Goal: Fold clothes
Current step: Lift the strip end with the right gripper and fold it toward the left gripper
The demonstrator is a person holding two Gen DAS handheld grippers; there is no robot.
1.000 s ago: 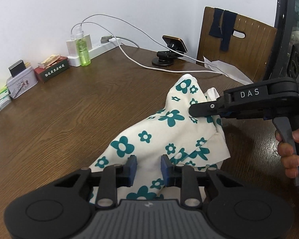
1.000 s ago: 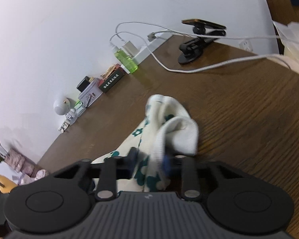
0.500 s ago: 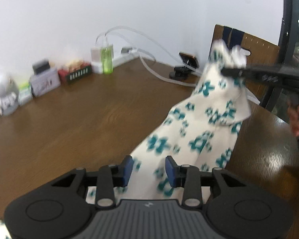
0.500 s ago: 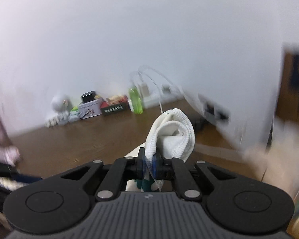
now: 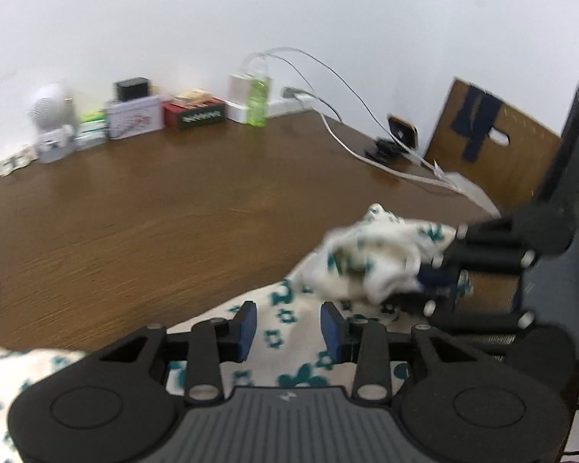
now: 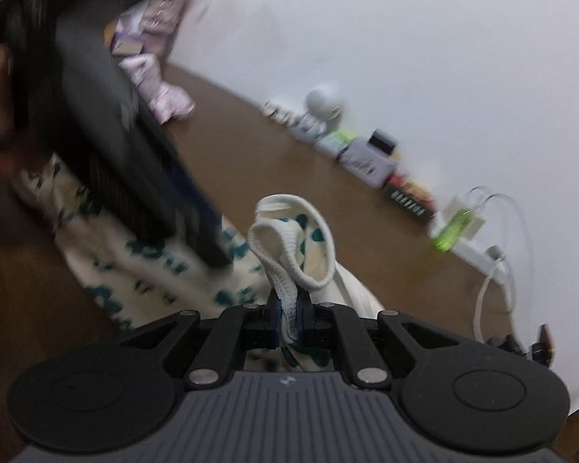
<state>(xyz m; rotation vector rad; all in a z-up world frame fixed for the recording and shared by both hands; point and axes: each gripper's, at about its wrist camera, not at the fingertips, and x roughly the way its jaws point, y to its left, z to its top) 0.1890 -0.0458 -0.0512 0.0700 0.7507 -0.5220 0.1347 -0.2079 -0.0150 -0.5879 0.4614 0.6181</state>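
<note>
A white garment with teal flowers (image 5: 285,332) lies on the brown wooden table (image 5: 143,216). My left gripper (image 5: 289,326) hovers over it near the front edge. Its jaws are opening, cloth shows in the gap below, and the blue pads (image 5: 248,324) do not press on it. In the left wrist view my right gripper (image 5: 440,274) comes in from the right, shut on a bunched part of the garment. The right wrist view shows my right gripper (image 6: 288,316) clamped on the white ribbed collar (image 6: 289,231). The left gripper's dark body (image 6: 135,177) looms blurred at the upper left, over the cloth.
Along the wall stand a green bottle (image 5: 257,103), a white power strip (image 5: 274,107) with cables, a red box (image 5: 195,114), a tin (image 5: 134,117) and a white round device (image 5: 50,106). A phone on a stand (image 5: 401,133) and a wooden chair back (image 5: 490,135) are at the right.
My right gripper has swung down and rolled with the collar from a raised hold to low beside my left gripper. The left gripper's jaws have widened and it has shifted sideways.
</note>
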